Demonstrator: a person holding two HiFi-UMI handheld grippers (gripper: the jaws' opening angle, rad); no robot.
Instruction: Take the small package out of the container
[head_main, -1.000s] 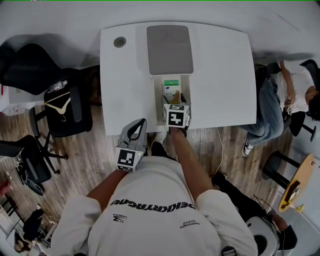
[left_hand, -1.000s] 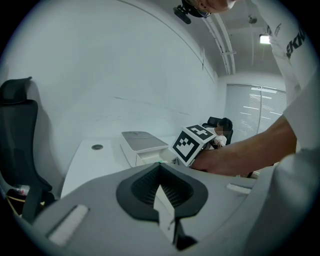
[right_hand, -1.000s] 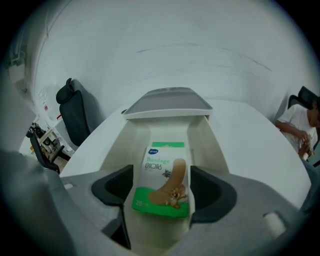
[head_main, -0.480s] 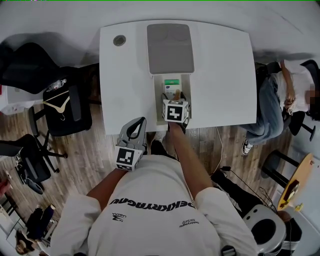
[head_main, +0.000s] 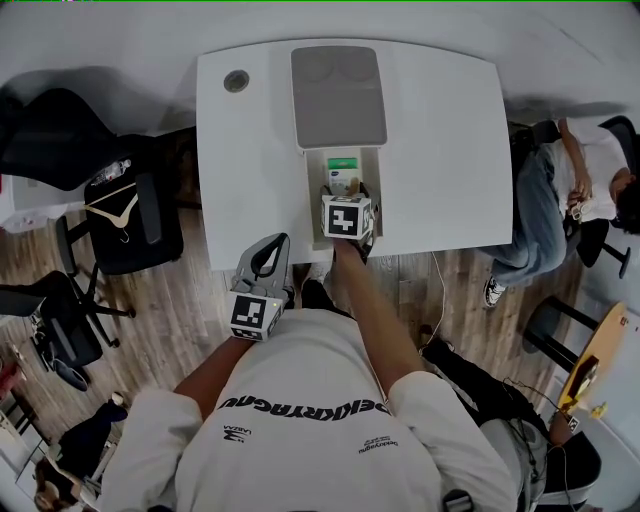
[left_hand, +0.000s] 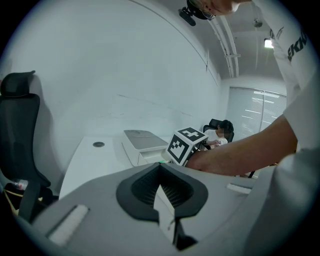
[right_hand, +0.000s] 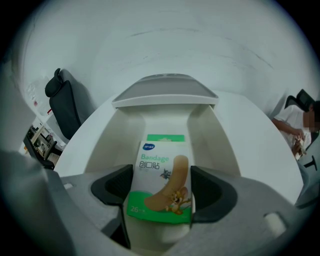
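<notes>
A small green and white bandage package (right_hand: 161, 182) stands between the jaws of my right gripper (right_hand: 162, 192), which is shut on it. It sits low inside the white container (right_hand: 115, 140), whose grey lid (right_hand: 165, 92) is tipped open behind. A second green-edged package (right_hand: 165, 137) lies further back in the container. From the head view, the right gripper (head_main: 347, 195) reaches into the container (head_main: 316, 185) at the table's near edge. My left gripper (head_main: 268, 258) hangs off the table by my torso, shut and empty (left_hand: 162, 192).
The white table (head_main: 450, 150) has a round grommet (head_main: 236, 81) at its far left corner. The grey lid (head_main: 338, 95) lies flat behind the container. Black chairs (head_main: 120, 215) stand to the left. A seated person (head_main: 570, 190) is at the right.
My right gripper has edged a little farther over the container with the package between its jaws. The left gripper has stayed where it was.
</notes>
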